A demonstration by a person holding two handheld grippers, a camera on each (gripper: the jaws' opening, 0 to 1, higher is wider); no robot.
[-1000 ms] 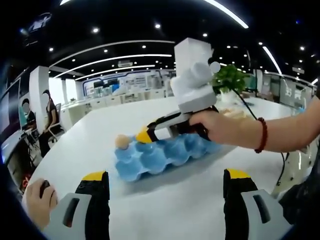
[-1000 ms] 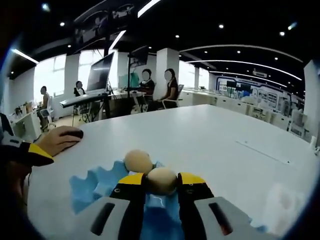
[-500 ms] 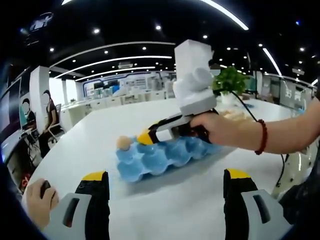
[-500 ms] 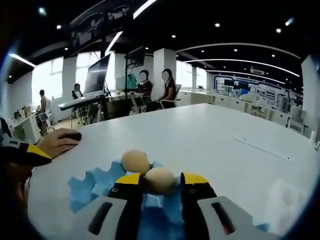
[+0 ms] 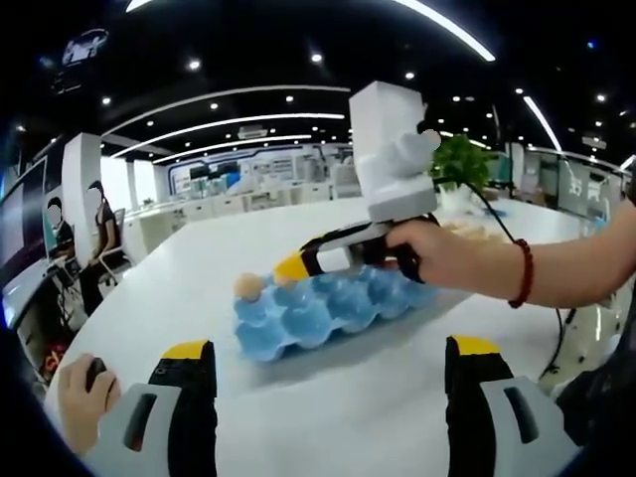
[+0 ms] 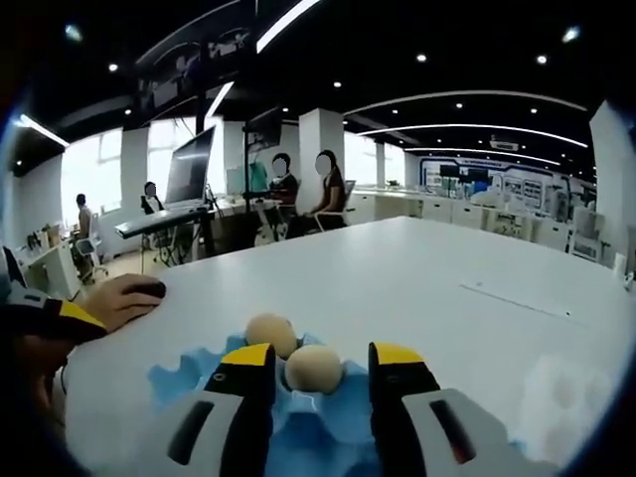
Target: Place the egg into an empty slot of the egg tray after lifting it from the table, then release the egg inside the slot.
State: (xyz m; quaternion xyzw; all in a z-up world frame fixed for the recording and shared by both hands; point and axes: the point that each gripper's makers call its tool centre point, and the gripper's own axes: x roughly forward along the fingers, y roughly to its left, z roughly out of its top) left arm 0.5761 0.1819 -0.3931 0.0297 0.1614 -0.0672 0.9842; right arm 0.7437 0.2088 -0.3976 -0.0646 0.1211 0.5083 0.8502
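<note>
Your right gripper (image 6: 323,360) is over the blue egg tray (image 6: 184,373), and its fingers (image 6: 250,364) are released: a gap shows on each side of the egg (image 6: 314,367), which sits in a slot of the tray between them. A second egg (image 6: 272,333) sits in the next slot just behind it, near the tray's end.

In the left gripper view you see the same right gripper (image 5: 290,267) from the side, held by your hand (image 5: 425,253), with its yellow tips at the tray (image 5: 328,310) next to the end egg (image 5: 248,287). The tray lies on the white bench (image 5: 378,397).

Your left gripper (image 5: 329,353) is held above the bench, apart from the tray, with its fingers (image 5: 187,354) spread wide and nothing between them.
</note>
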